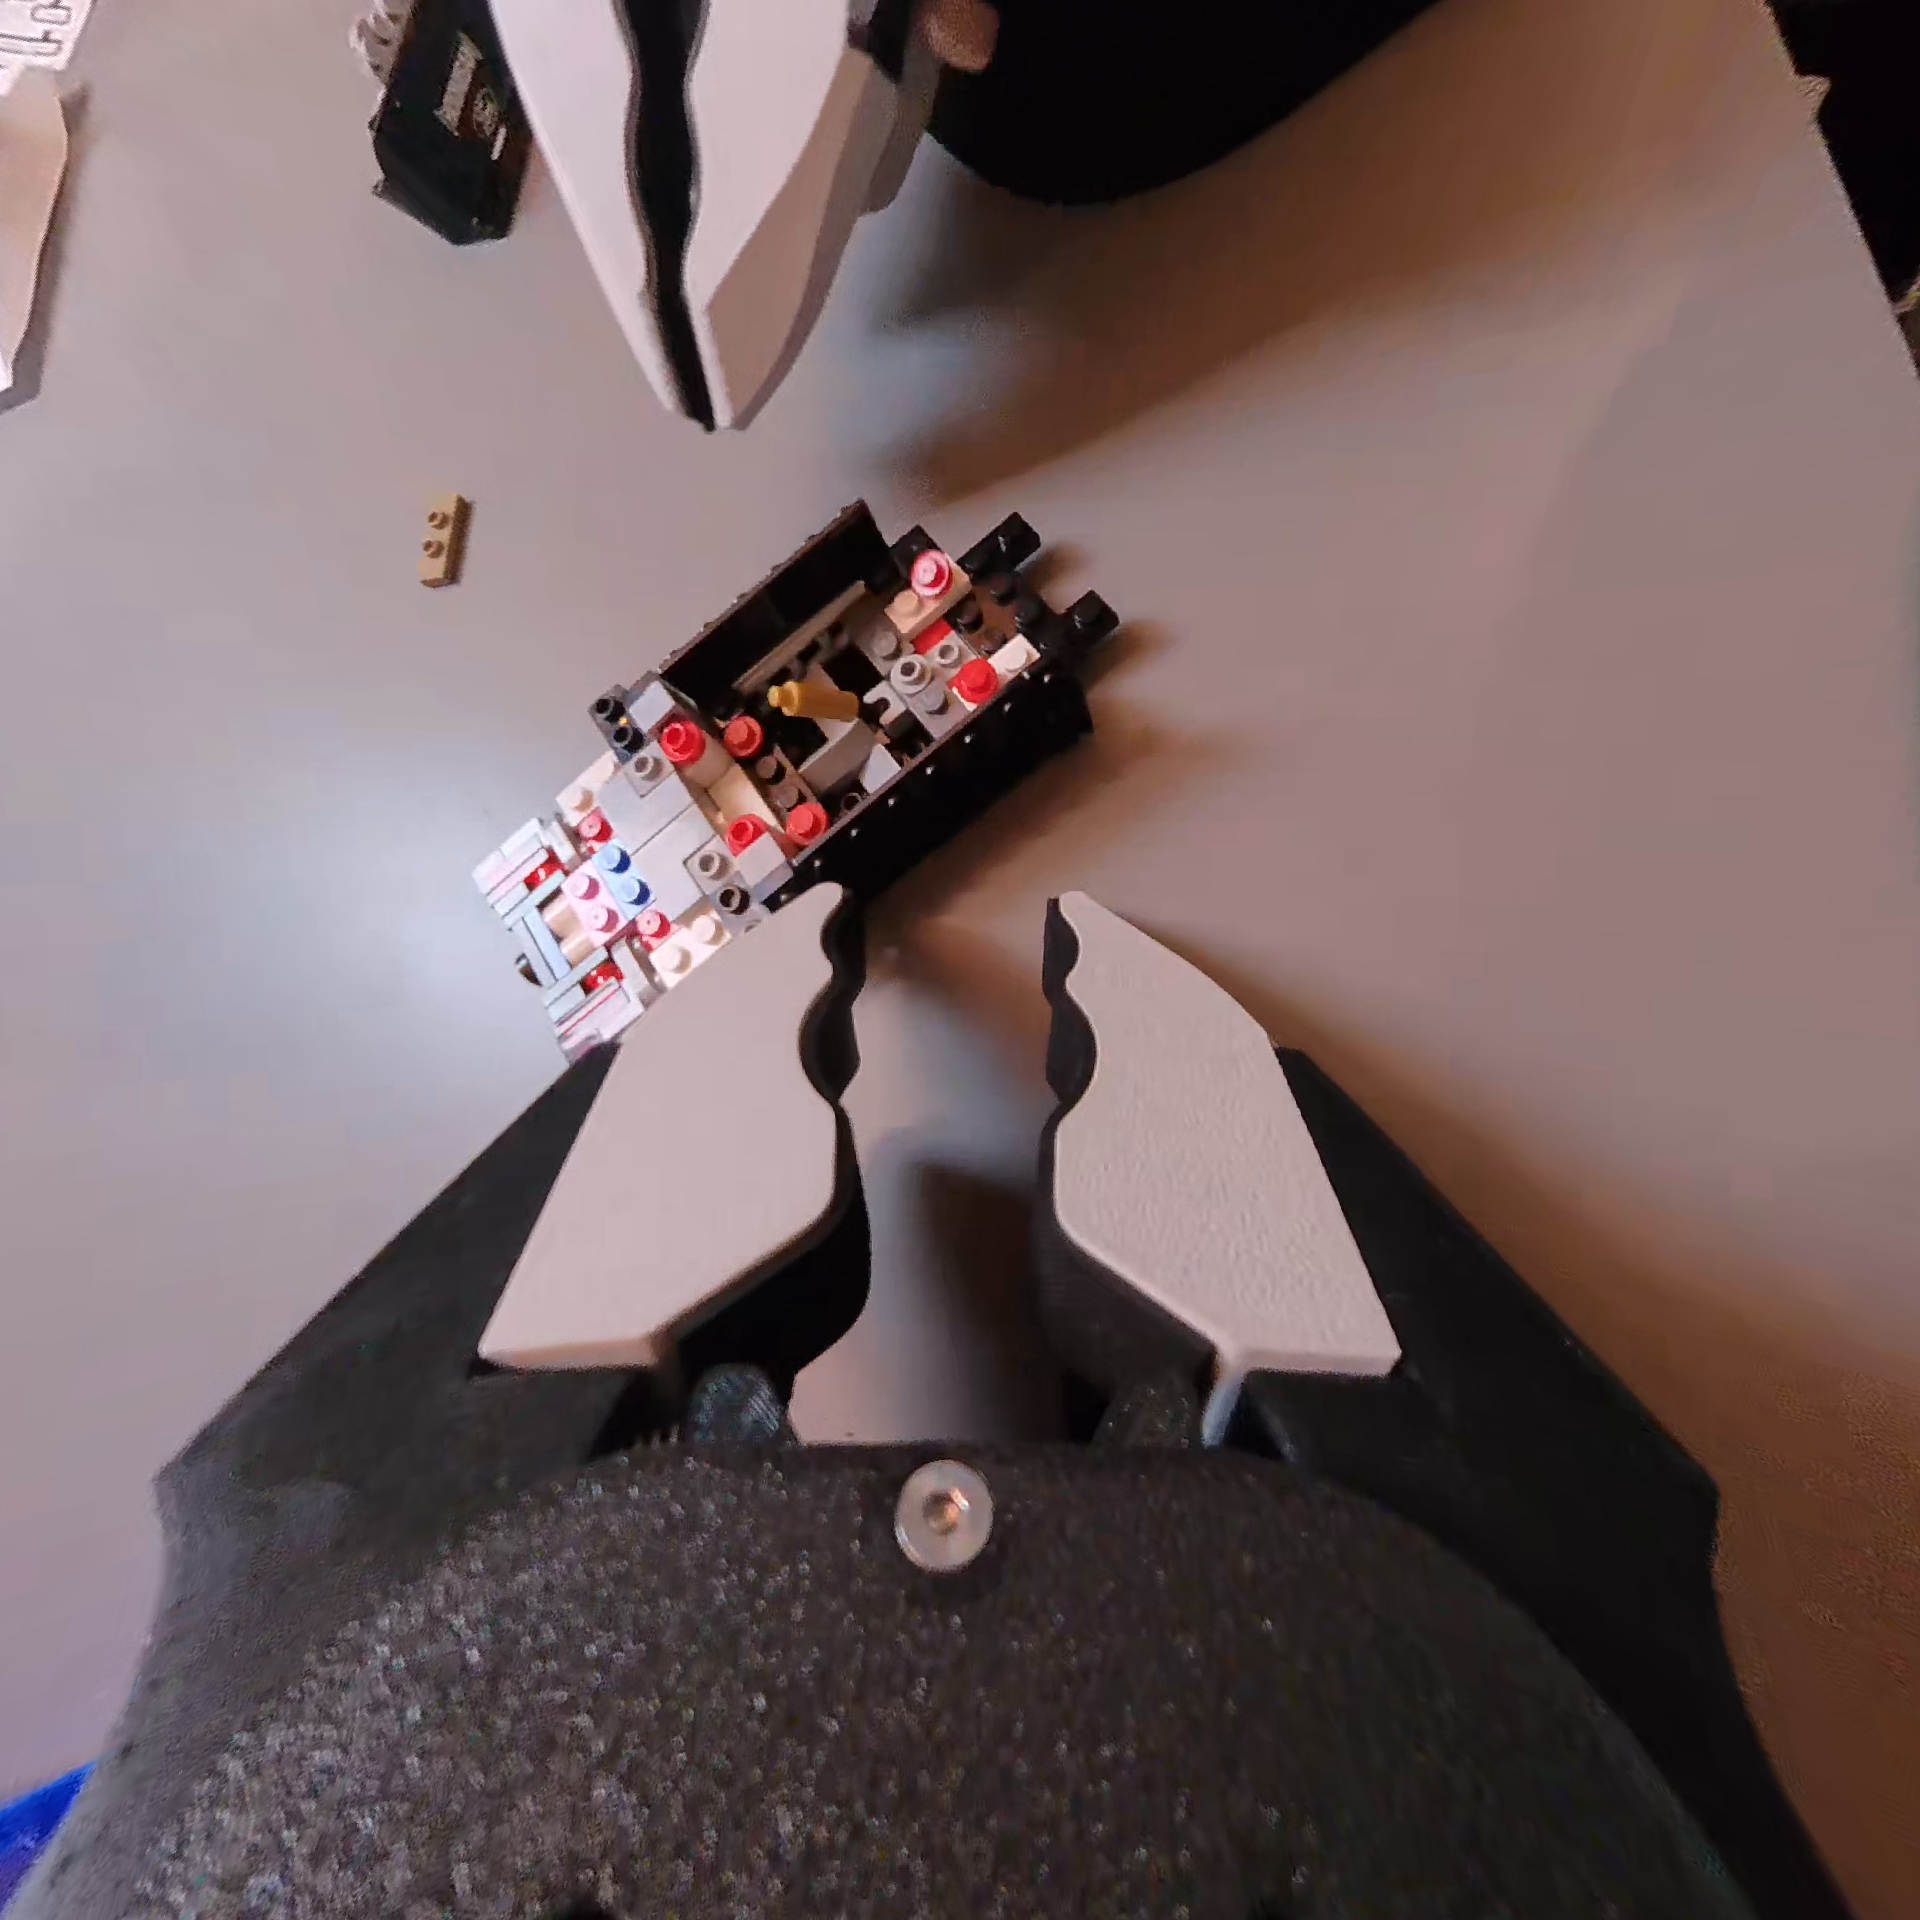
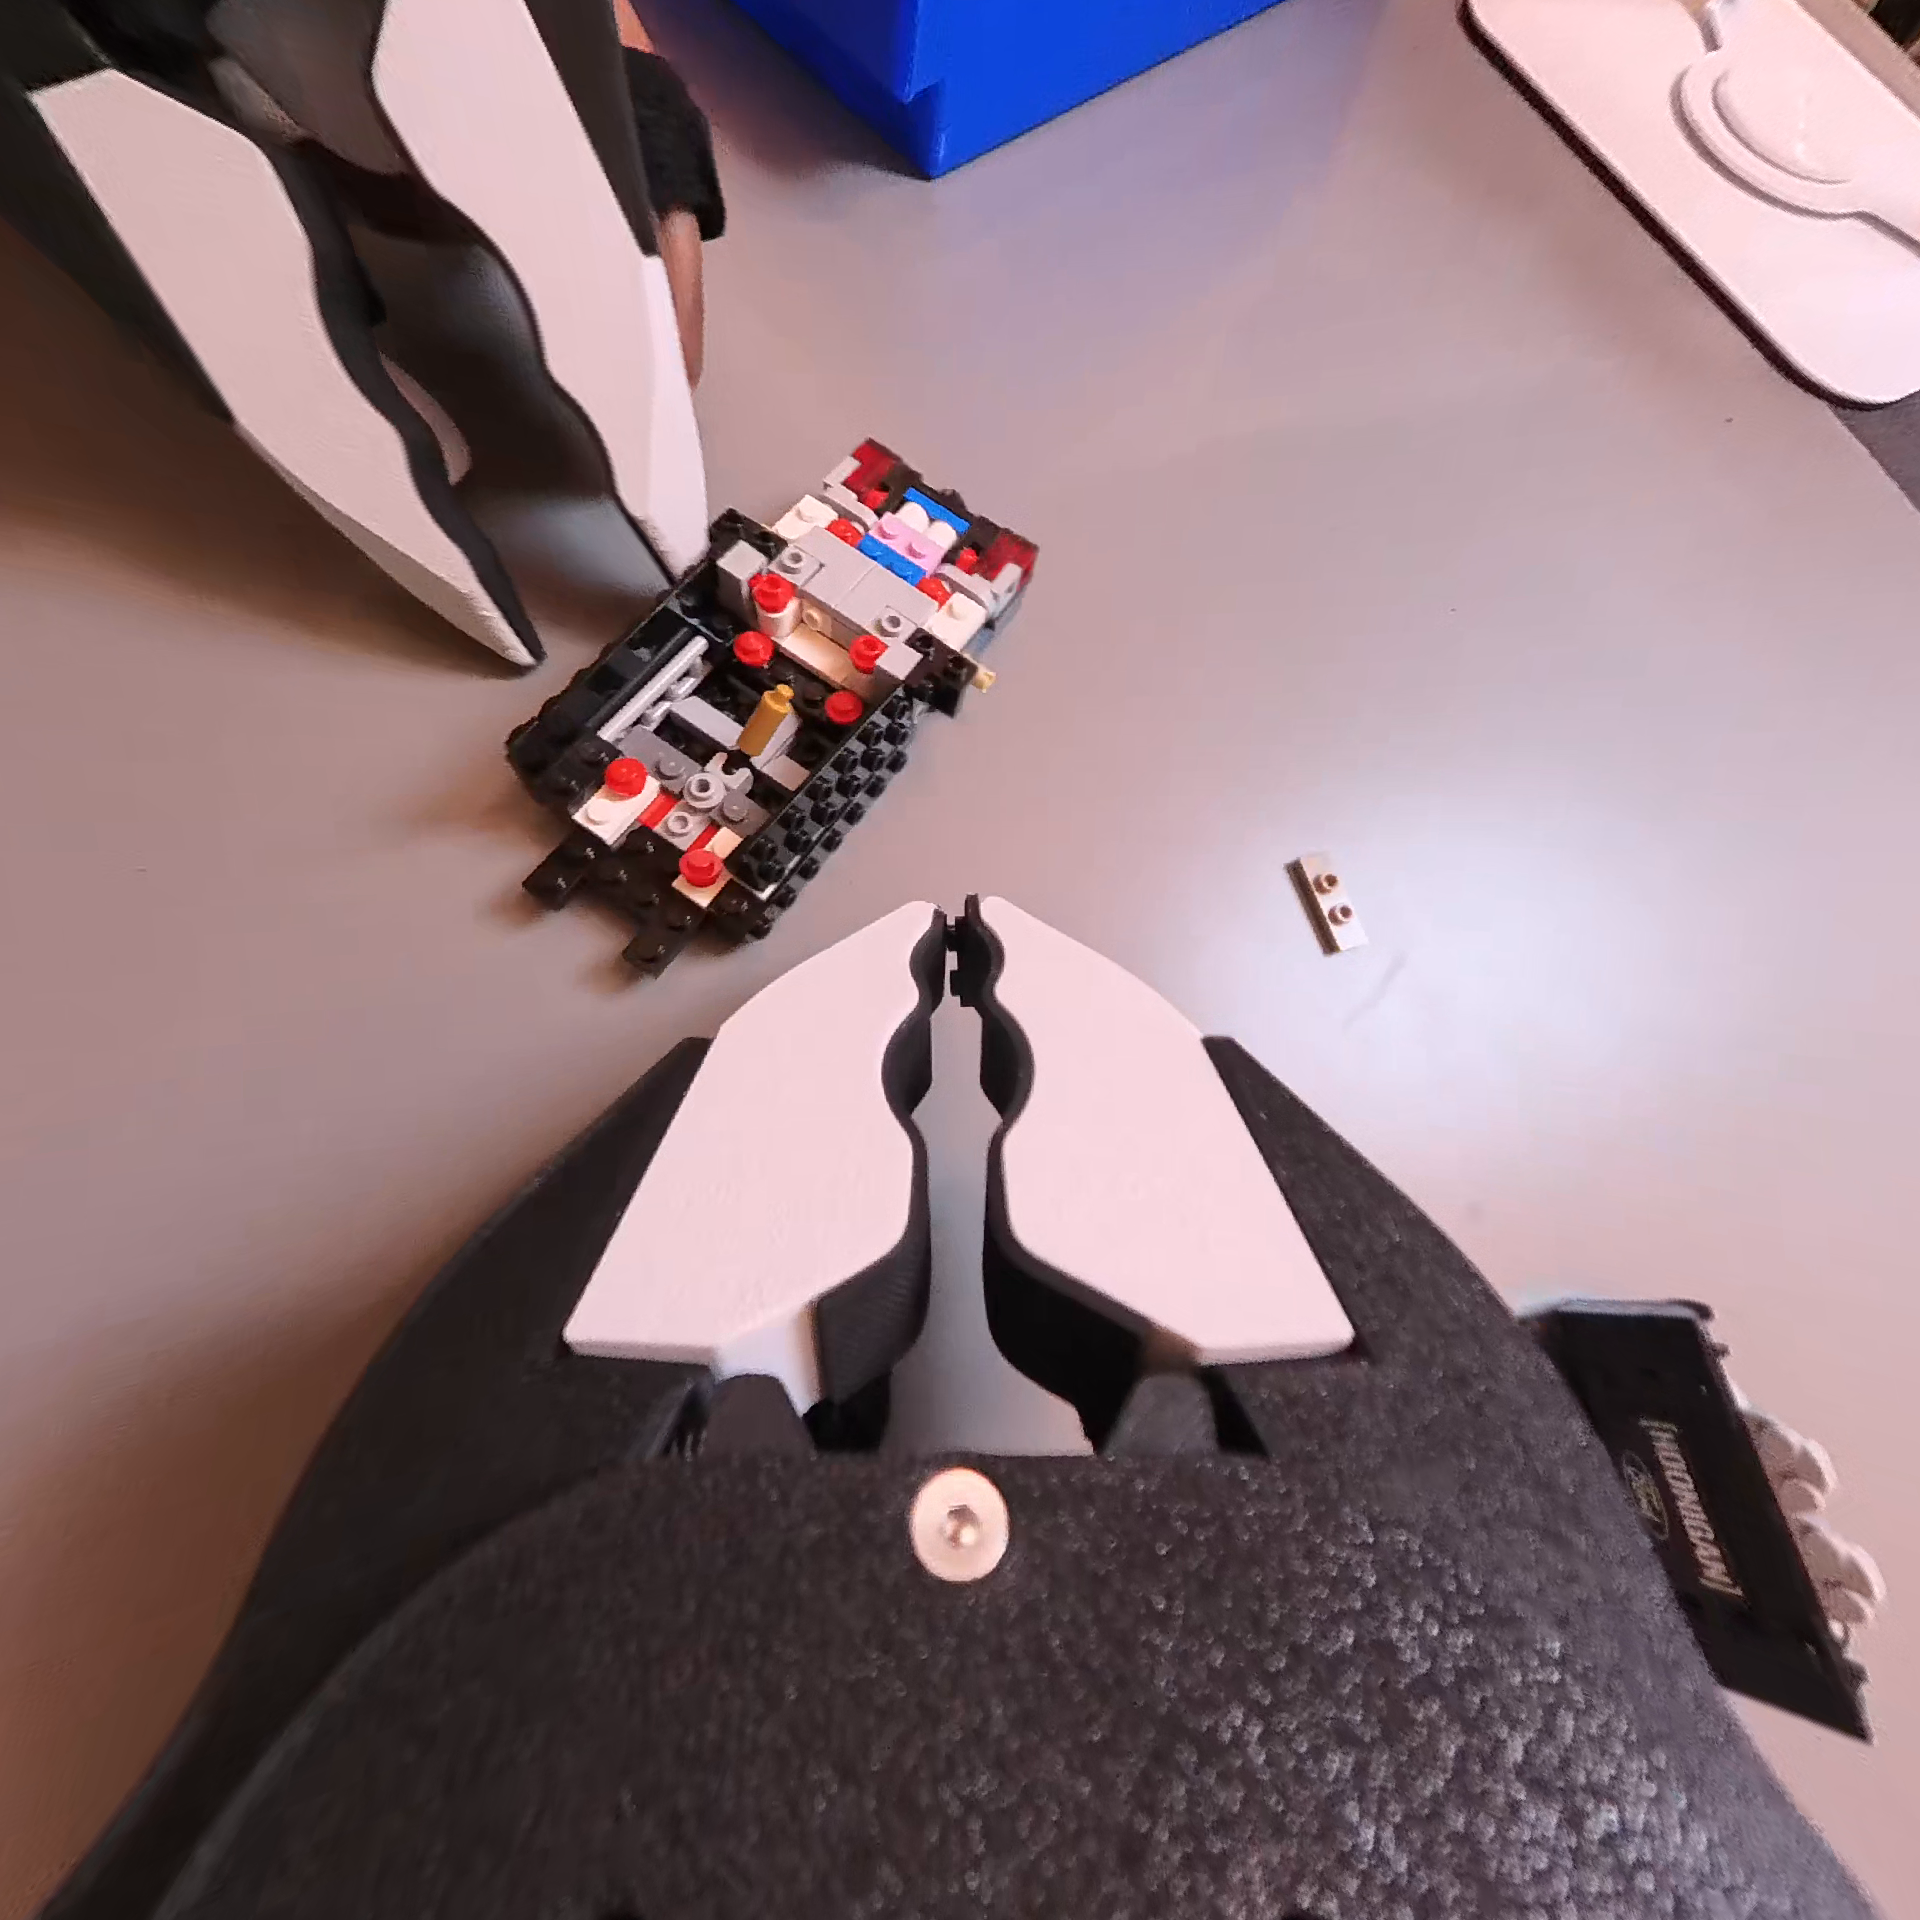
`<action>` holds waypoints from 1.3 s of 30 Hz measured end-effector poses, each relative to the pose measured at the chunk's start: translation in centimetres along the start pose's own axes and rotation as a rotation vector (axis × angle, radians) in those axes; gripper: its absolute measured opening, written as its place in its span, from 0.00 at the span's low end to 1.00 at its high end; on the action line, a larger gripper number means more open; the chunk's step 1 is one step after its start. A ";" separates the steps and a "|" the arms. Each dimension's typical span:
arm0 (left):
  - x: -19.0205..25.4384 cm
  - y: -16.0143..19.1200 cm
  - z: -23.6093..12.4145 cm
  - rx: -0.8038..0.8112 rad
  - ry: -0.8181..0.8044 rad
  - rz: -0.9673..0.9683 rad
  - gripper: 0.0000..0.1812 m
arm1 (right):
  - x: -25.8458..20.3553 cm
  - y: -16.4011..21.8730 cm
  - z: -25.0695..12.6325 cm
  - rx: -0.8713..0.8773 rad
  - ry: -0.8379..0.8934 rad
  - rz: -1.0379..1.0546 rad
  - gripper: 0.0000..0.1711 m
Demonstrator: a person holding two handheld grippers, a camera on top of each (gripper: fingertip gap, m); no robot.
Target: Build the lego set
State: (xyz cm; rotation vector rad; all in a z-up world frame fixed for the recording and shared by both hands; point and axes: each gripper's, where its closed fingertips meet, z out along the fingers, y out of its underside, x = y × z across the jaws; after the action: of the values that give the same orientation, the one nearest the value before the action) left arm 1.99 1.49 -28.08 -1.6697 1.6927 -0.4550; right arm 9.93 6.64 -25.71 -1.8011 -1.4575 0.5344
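Half-built lego car (image 1: 790,769) sits mid tabletop (image 1: 1351,727), grey and matte, with bare surface open around it on most sides. Landmark is the car: tabletop edge curves well off to one side of it in the left wrist view, dark area beyond; in the right wrist view a blue box (image 2: 997,73) stands well beyond the car's light-coloured end and a white flat tray (image 2: 1714,177) lies far off near the tabletop edge. Left gripper (image 1: 951,914) hovers right at the car's long black side wall, jaws moderately wide and empty, one fingertip (image 1: 821,914) just beside or touching the wall near the grey/white end, cannot tell which. Right gripper (image 2: 961,914) is near the car's black studded end, apart from it, jaws nearly closed; a thin dark piece seems pinched at the tips but too small to tell. Car build: black chassis, red round studs, grey and white bricks, a tan pin piece in the middle, pink and blue bricks at the light end. Small tan two-stud plate (image 1: 445,540) lies loose on the tabletop, well apart from the car, clear room all round it. Black printed lego panel (image 1: 447,135) with white parts lies farther off, beyond the right gripper from the car. Paper sheets (image 1: 26,208) at the far corner past the tan plate.
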 end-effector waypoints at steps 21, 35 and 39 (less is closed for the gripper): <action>-1.6 -0.4 0.3 0.000 -0.017 -0.095 0.24 | -0.5 0.2 -0.2 0.027 0.044 -0.154 0.02; -4.2 -0.5 0.1 0.055 -0.197 -0.173 0.21 | 0.6 -2.1 0.0 0.127 0.198 -0.325 0.02; -4.1 -0.5 -0.4 0.068 -0.206 -0.148 0.20 | 2.2 -2.0 0.0 0.166 0.217 -0.220 0.02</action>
State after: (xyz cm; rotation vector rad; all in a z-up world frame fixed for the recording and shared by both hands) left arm 1.79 5.37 -26.50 -1.7353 1.3970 -0.3907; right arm 9.23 8.93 -23.87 -1.4976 -1.3958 0.3267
